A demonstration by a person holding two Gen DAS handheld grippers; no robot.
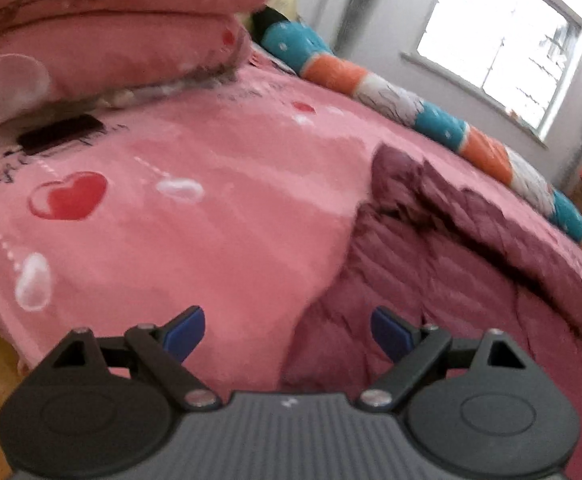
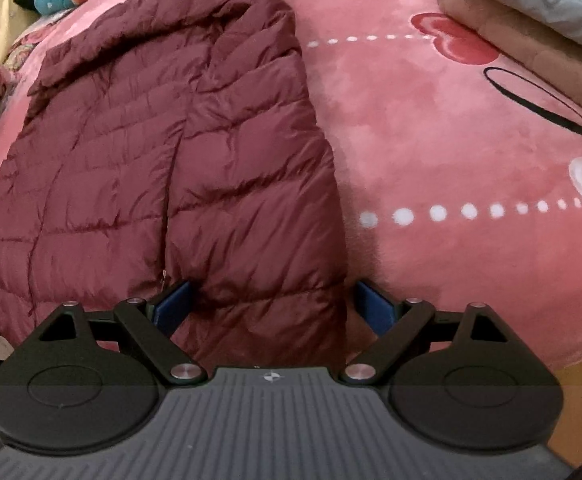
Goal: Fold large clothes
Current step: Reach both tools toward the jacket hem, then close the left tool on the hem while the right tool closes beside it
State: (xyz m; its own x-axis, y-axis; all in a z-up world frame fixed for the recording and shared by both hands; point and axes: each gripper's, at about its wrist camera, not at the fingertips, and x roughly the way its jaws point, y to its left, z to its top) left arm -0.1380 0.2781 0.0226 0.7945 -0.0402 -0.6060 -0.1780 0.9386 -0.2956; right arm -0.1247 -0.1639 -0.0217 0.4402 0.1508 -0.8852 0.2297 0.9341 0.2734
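A maroon quilted down jacket [image 2: 171,140] lies spread on the pink heart-print bedspread [image 2: 451,140]. Its front panel is folded lengthwise toward the middle. My right gripper [image 2: 273,304] hangs over the jacket's near hem, open wide. The folded panel's lower edge sits between the blue pads [image 2: 175,304], and the right pad stands clear of the cloth. In the left wrist view the jacket [image 1: 451,260] fills the lower right. My left gripper [image 1: 287,332] is open above the bedspread [image 1: 211,220] at the jacket's left edge, with nothing gripped.
Folded pink blankets [image 1: 111,40] are stacked at the bed's far left, with a flat black object [image 1: 61,136] in front of them. A long striped bolster [image 1: 411,108] runs along the far side under a window [image 1: 499,40]. A folded grey-beige quilt [image 2: 531,20] lies at the right.
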